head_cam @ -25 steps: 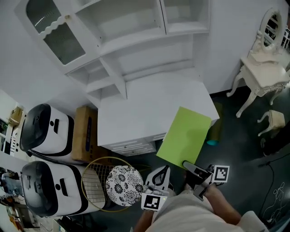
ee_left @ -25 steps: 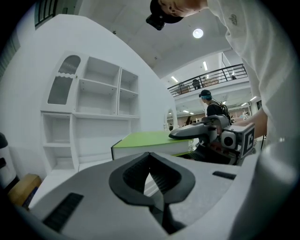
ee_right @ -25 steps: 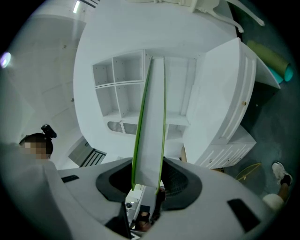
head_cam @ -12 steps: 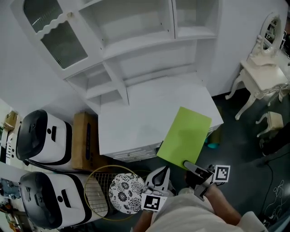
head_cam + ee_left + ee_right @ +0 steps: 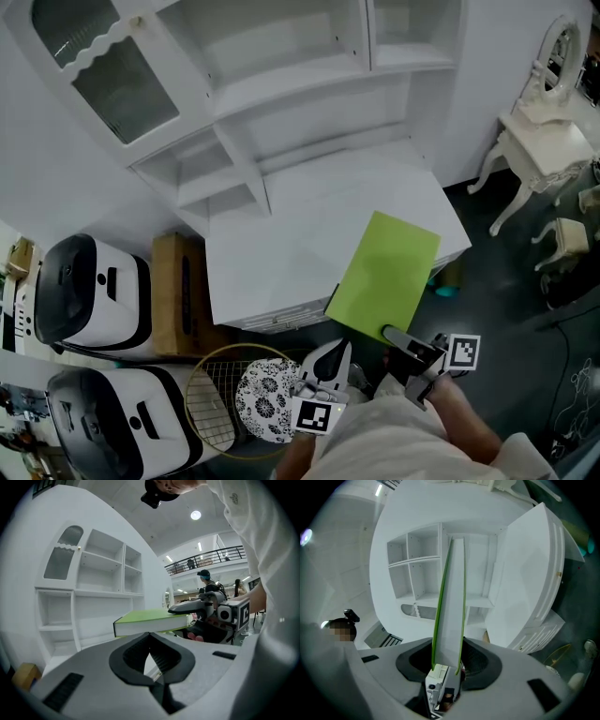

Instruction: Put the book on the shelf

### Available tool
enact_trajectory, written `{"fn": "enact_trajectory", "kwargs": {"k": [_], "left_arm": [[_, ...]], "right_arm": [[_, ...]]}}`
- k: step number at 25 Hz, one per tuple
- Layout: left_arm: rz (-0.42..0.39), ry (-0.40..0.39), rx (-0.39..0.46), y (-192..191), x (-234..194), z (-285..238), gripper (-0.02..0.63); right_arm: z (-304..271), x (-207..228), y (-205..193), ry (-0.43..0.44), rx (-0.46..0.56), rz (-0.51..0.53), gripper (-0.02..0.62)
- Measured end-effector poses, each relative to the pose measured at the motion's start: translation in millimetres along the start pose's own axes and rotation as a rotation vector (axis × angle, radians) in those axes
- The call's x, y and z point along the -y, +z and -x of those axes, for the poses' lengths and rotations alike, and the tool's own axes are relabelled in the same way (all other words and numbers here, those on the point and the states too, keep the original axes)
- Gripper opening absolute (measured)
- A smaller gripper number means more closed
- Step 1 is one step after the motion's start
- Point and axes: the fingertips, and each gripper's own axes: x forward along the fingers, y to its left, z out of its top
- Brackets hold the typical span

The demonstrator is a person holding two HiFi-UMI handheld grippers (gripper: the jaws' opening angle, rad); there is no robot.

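Room is being left over the bare tabletop (image 5: 281, 244) and in the open compartments of the shelf (image 5: 309, 117) behind it. Its near right corner is being overhung by the green book (image 5: 386, 277). The left side is being narrowed by the swung-out glass door (image 5: 103, 70), a cardboard box (image 5: 176, 292) and two white machines (image 5: 89, 295); the right side is being crowded by a dressing table (image 5: 546, 142)

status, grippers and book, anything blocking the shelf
Right gripper shut on green book, held flat near white cabinet. Left gripper shut, empty. Nothing seen blocking shelf.
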Motion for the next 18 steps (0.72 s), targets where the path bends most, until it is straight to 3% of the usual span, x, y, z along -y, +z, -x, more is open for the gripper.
{"fn": "enact_trajectory", "kwargs": {"k": [7,14,18], "left_arm": [[0.002,-0.010,-0.020,-5,-5,-15,0.003],[0.061,0.054,0.005,0,-21,-43,0.003],[0.049,0.062,0.011,7,-28,-64,0.003]], "right_arm": [[-14,2,17,0.005,-0.009,-0.004,0.158],[-28,9,48,0.002,-0.028,0.000,0.158],[-35,10,69,0.015,-0.035,-0.010,0.158]]}}
